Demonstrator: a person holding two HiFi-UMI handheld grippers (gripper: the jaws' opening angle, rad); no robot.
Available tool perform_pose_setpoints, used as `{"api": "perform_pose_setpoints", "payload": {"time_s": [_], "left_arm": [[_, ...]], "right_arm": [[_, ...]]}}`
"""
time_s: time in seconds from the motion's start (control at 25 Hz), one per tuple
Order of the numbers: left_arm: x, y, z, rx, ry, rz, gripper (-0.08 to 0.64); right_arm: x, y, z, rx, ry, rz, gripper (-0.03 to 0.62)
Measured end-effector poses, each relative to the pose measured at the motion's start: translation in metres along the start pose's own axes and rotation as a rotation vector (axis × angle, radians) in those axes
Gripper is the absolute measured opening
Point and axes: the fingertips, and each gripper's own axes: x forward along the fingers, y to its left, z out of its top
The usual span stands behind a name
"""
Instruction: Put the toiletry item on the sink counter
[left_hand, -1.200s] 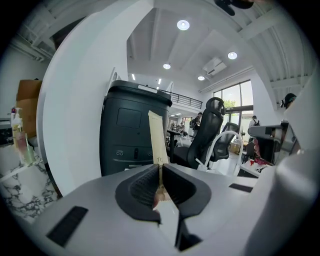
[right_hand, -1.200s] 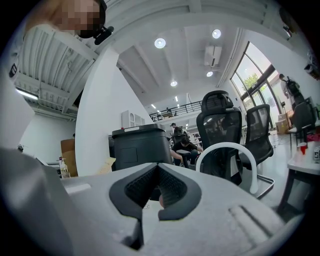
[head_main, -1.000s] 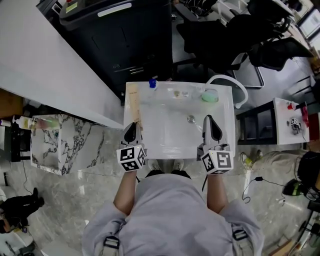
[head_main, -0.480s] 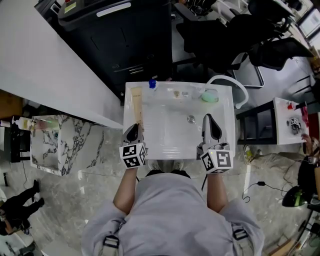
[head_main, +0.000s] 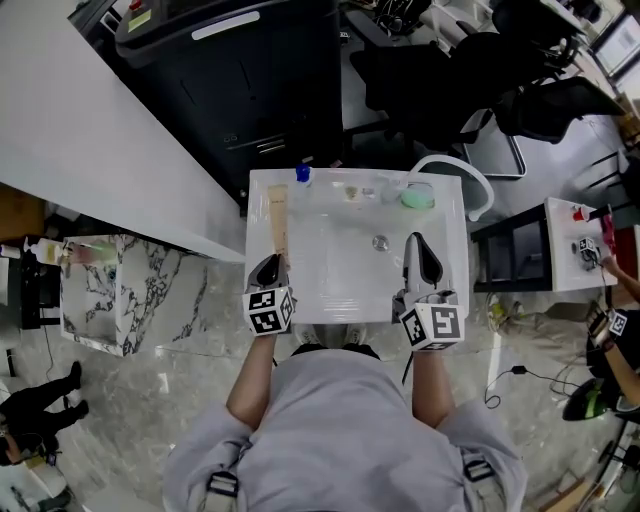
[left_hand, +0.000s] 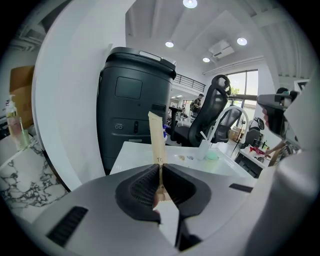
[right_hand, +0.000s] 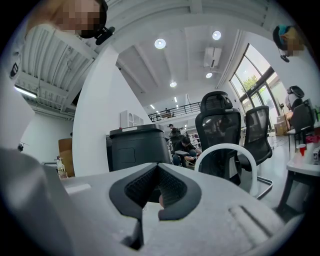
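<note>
1. Two dark jaws of the left hand-held gripper are pinching the near end of a long, flat, beige toiletry item, which is sticking out straight ahead of them and tilting slightly upward.
2. Seen from the head view, the left hand-held gripper is sitting at the front-left corner of the white sink bench. The toiletry item is running along the bench's left rim toward the back. Whether it is touching the surface is not showing.
3. Across the basin, the right hand-held gripper is pressing its jaws together with nothing between them. In the head view the right hand-held gripper is hanging over the front-right part of the basin, just beside the drain.
4. Along the back edge of the bench, a small blue object is standing at the left and a round green object at the right, with a white looped pipe arching off the back-right corner.
5. Beyond the bench, a large black bin is standing. A marble-patterned table is sitting to the left, and black office chairs are crowding the far right.
</note>
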Motion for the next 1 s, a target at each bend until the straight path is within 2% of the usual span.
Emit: {"api": "perform_pose_setpoints", "payload": {"time_s": [0.52,1.0], "left_arm": [[0.019,0.007,-0.044,-0.060,0.141,-0.001,0.025],[0.027,0.006,-0.067,-0.051,0.226,-0.010,0.025]], "right_arm": [[-0.002,-0.005,0.002,0.004,-0.007,-0.013,0.000],[-0.005,-0.010,0.005,0.000,-0.011,-0.021,0.000]]}}
